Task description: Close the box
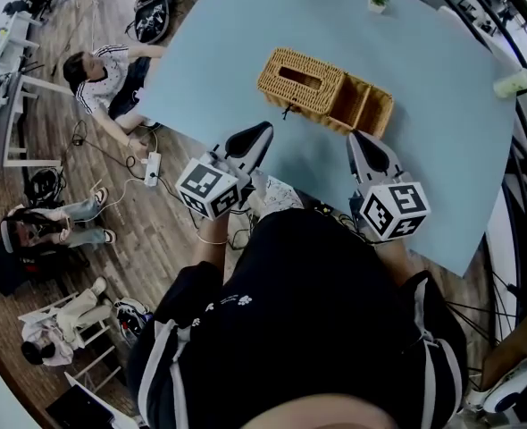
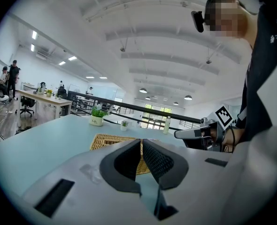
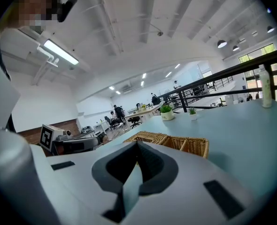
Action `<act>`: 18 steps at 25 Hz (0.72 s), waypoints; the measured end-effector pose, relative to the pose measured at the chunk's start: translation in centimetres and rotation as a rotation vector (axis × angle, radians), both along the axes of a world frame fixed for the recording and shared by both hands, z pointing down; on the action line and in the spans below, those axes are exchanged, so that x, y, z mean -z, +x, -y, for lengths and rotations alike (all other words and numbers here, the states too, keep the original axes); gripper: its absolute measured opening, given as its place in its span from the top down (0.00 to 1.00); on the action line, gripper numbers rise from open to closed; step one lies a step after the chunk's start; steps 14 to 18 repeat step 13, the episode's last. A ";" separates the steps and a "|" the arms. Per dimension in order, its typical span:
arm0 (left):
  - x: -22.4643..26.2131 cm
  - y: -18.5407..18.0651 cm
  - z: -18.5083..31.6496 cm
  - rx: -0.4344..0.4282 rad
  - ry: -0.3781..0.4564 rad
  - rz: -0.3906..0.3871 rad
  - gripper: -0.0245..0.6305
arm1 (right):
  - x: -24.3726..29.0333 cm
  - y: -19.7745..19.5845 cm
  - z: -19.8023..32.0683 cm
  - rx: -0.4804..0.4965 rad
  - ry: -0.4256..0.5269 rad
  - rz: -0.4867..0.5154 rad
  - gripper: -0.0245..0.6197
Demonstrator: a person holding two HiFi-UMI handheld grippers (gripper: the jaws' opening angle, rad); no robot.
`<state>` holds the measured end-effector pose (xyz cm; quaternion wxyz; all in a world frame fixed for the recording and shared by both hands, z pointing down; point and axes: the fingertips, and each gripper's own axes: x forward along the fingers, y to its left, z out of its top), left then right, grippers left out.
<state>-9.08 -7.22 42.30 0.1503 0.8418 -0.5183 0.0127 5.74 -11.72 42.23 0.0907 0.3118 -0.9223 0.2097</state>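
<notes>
Tan rectangular wicker box [image 1: 324, 90] lies crosswise ahead of us, its open end nearer our right gripper [image 1: 360, 141] than our left gripper [image 1: 260, 132]; both are clenched and empty.

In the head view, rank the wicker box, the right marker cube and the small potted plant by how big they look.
Largest: wicker box.
Next: right marker cube, though it is nearer the camera, which inflates it.
Smallest: small potted plant.
</notes>
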 end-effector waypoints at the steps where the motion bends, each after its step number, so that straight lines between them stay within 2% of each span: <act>1: 0.0 0.1 -0.1 0.001 0.001 0.002 0.93 | 0.0 0.1 0.0 0.001 0.000 0.002 0.96; 18: 0.5 -0.3 -0.5 0.027 0.001 0.002 0.93 | 0.4 -0.2 -0.2 0.019 0.002 0.007 0.96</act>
